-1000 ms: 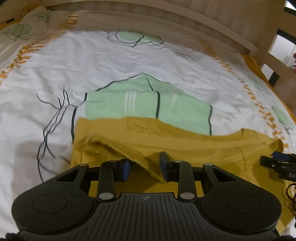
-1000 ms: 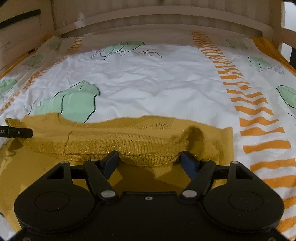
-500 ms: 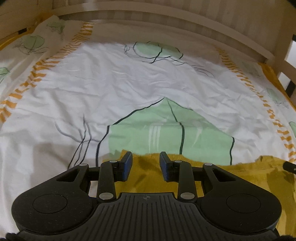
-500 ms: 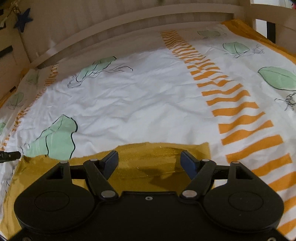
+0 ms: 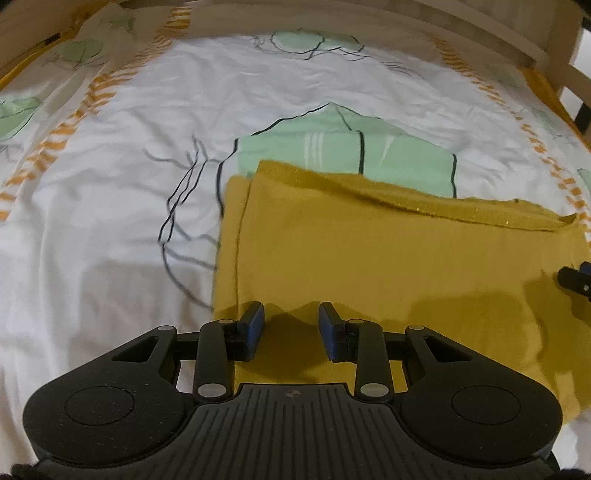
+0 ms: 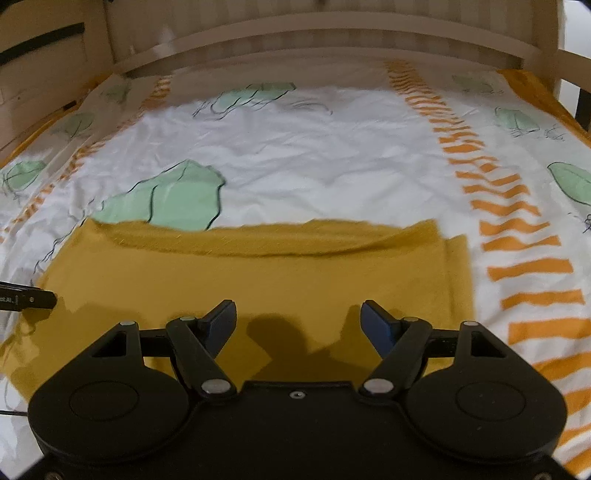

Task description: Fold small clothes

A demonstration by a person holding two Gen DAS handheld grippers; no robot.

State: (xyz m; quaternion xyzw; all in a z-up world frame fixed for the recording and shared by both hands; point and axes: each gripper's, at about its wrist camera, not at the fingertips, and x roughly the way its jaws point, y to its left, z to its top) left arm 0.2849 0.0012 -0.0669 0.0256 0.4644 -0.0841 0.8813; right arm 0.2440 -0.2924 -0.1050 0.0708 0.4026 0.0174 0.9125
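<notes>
A mustard-yellow knitted garment (image 5: 388, 251) lies flat on the bed, folded over so that its far edge forms a thick doubled band (image 6: 266, 240). My left gripper (image 5: 291, 325) hovers over the garment's near left part, open, with nothing between its blue pads. My right gripper (image 6: 299, 325) hovers over the near right part, its jaws wide apart and empty. Each gripper's tip shows at the edge of the other's view: the right one (image 5: 576, 278) and the left one (image 6: 33, 299).
The bed sheet (image 6: 314, 162) is white with green leaf prints and orange striped bands. A wooden headboard (image 5: 369, 33) and side rails (image 6: 55, 92) close off the far and side edges of the bed.
A second ago both grippers were at the lifted far edge of the garment. That edge now lies folded flat, and both grippers have drawn back toward the near side, empty.
</notes>
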